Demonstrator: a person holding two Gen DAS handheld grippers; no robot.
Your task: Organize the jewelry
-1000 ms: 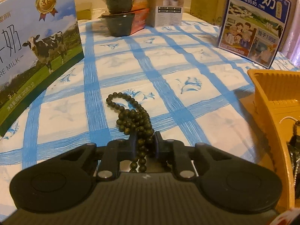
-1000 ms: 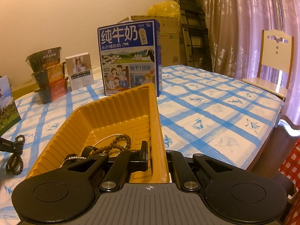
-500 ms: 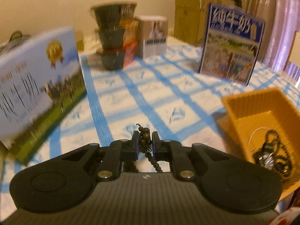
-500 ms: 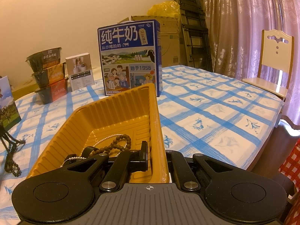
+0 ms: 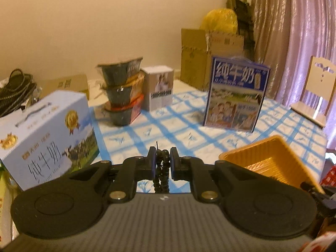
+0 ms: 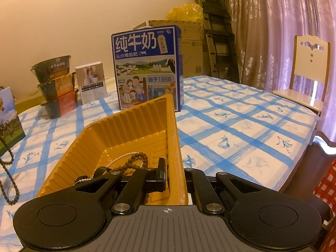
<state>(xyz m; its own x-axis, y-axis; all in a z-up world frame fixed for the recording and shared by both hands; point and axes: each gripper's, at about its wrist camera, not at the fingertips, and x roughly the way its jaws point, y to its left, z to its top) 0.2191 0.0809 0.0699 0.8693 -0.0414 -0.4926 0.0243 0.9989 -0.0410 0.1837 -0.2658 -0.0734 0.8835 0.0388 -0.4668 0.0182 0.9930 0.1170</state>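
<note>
Left black two-finger gripper [image 5: 163,157], seen from its own wrist camera: fingers level and pointing forward, raised above the table, jaws drawn close and pinching a strand of dark round beads [image 5: 161,169] that hangs down between the pads. Right black two-finger gripper [image 6: 172,173], from its wrist camera: held low and level, jaws closed on the near right wall of the ribbed yellow plastic tray [image 6: 176,147], one finger inside the wall, the other outside.

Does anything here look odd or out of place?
Only the dark bead string: it dangles in mid-air, pinched by the left gripper, not lying in the yellow tray with the other jewelry. The right gripper clamps the tray's wall.
</note>
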